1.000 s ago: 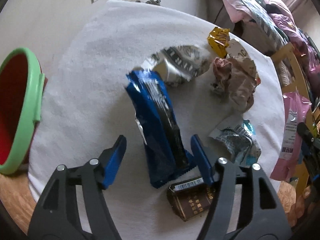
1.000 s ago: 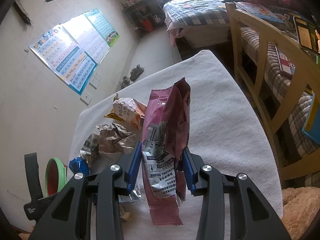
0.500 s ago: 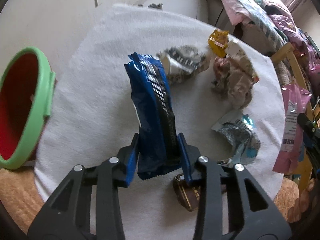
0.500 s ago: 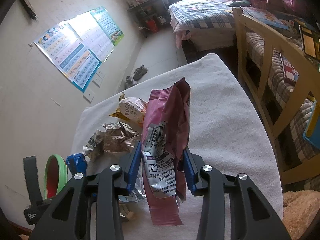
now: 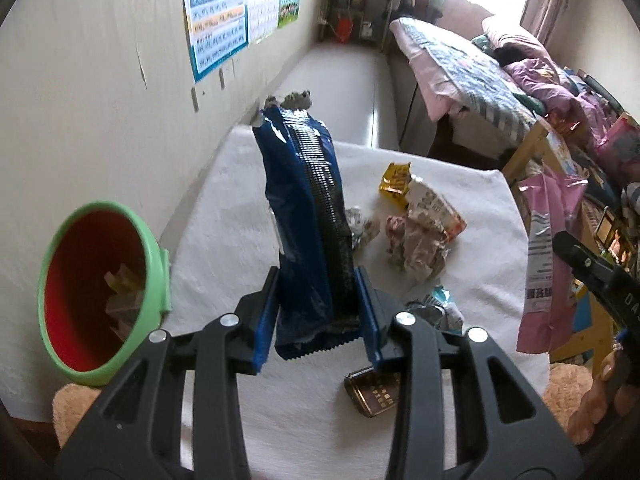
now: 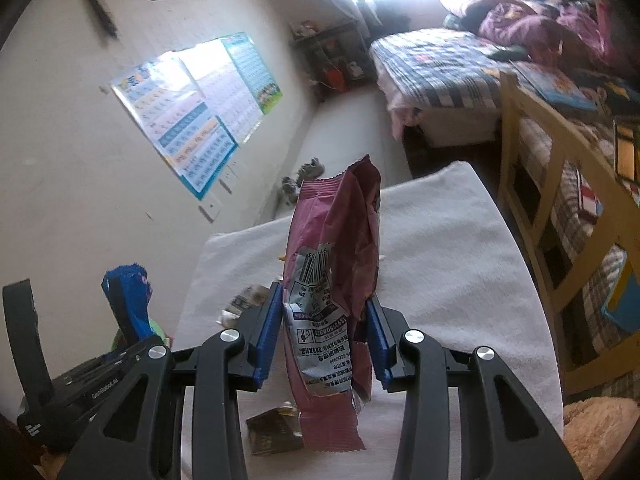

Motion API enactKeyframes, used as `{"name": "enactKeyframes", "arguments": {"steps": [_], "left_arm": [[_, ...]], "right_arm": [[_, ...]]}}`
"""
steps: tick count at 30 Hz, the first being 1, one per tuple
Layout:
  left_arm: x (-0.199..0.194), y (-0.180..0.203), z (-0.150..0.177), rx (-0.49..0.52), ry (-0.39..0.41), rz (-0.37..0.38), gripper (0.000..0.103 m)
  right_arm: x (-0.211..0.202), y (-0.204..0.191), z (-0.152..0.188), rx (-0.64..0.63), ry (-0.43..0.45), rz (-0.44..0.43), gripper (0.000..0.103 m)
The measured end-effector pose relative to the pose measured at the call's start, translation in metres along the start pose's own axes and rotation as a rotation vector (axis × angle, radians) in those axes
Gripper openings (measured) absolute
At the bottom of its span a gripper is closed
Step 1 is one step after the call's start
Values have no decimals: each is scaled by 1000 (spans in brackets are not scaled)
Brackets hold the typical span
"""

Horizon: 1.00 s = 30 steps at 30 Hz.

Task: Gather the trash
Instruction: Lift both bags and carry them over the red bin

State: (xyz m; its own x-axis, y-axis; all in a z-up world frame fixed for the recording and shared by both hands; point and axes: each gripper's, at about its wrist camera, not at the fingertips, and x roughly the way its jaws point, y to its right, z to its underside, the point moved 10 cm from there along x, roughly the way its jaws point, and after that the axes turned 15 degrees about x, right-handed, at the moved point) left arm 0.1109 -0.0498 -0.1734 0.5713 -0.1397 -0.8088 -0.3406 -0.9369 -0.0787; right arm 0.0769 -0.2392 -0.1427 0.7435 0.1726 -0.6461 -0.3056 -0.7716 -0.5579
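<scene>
My left gripper [image 5: 318, 314] is shut on a long blue wrapper [image 5: 306, 220] that stands upright above the white cloth-covered table [image 5: 240, 208]. My right gripper [image 6: 324, 334] is shut on a pink snack bag [image 6: 336, 280], also lifted off the table; that bag [image 5: 548, 256] hangs at the right edge of the left wrist view. The blue wrapper [image 6: 128, 300] shows at the left of the right wrist view. A red bin with a green rim [image 5: 100, 300] sits left of the table with some trash inside.
Loose trash lies on the cloth: a yellow wrapper [image 5: 396, 178], crumpled paper wrappers [image 5: 424, 240], a silver and teal wrapper [image 5: 436, 308] and a brown packet [image 5: 376, 394]. A wooden chair [image 6: 560, 240] and a bed [image 6: 440, 80] stand to the right. A wall with posters [image 5: 236, 12] runs along the left.
The left gripper closed on the blue wrapper and lifted it off the table, tilting upward. The right gripper rose with the pink bag still in it.
</scene>
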Motion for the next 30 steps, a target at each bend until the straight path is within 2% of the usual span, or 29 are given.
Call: {"name": "enactKeyframes", "arguments": {"steps": [14, 30], "left_arm": [[-17, -20, 3, -28, 42, -19, 35], [-19, -52, 15, -82, 45, -48, 35]], "right_arm": [[-6, -48, 21, -103, -20, -49, 38], [3, -74, 40, -179, -53, -59, 38]]}}
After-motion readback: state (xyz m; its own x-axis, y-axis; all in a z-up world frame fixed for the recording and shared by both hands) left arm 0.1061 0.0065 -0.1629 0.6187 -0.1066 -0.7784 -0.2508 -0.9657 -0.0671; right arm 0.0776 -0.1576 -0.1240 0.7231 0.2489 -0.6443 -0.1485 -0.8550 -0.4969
